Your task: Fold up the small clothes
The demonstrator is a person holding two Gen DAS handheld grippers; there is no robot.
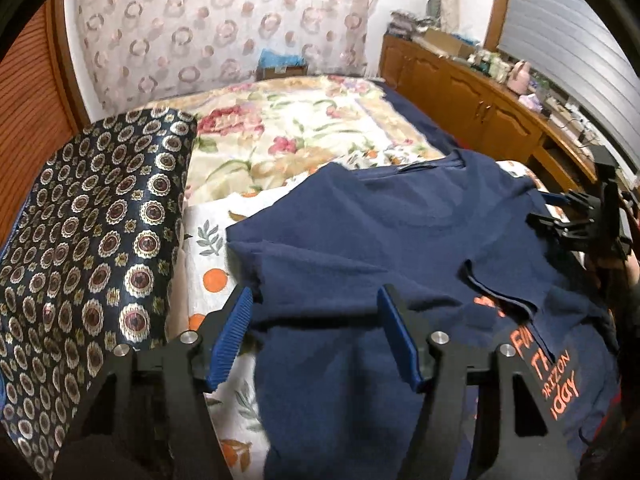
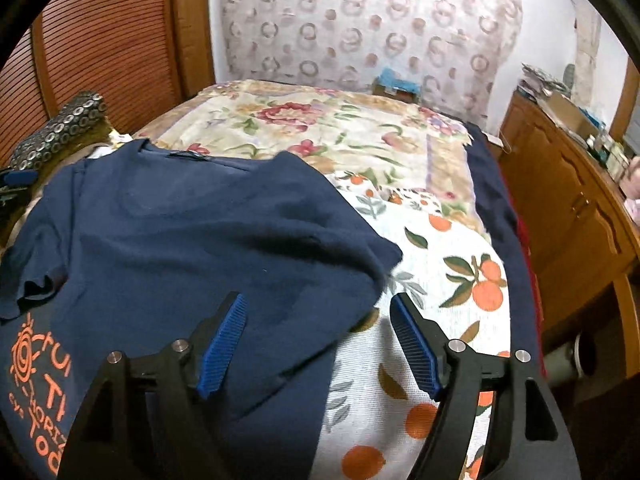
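Observation:
A navy T-shirt (image 1: 360, 240) with orange lettering lies on the bed, collar toward the far end. One short sleeve (image 1: 500, 292) is turned in over the print. My left gripper (image 1: 316, 292) hovers open over the shirt's left edge, and the cloth lies loose between its blue pads (image 1: 232, 340). In the right wrist view the same shirt (image 2: 180, 232) has its right side lapped inward. My right gripper (image 2: 319, 298) stands open over that folded edge, one pad above the cloth and the other above the sheet. The right gripper (image 1: 580, 216) also shows at the shirt's far right edge.
A dark medallion-patterned pillow (image 1: 92, 240) lies left of the shirt. An orange-fruit sheet (image 2: 440, 280) and a floral bedspread (image 2: 340, 128) cover the bed. A wooden dresser (image 2: 568, 200) with clutter runs along the right. A curtain (image 1: 224, 20) hangs behind.

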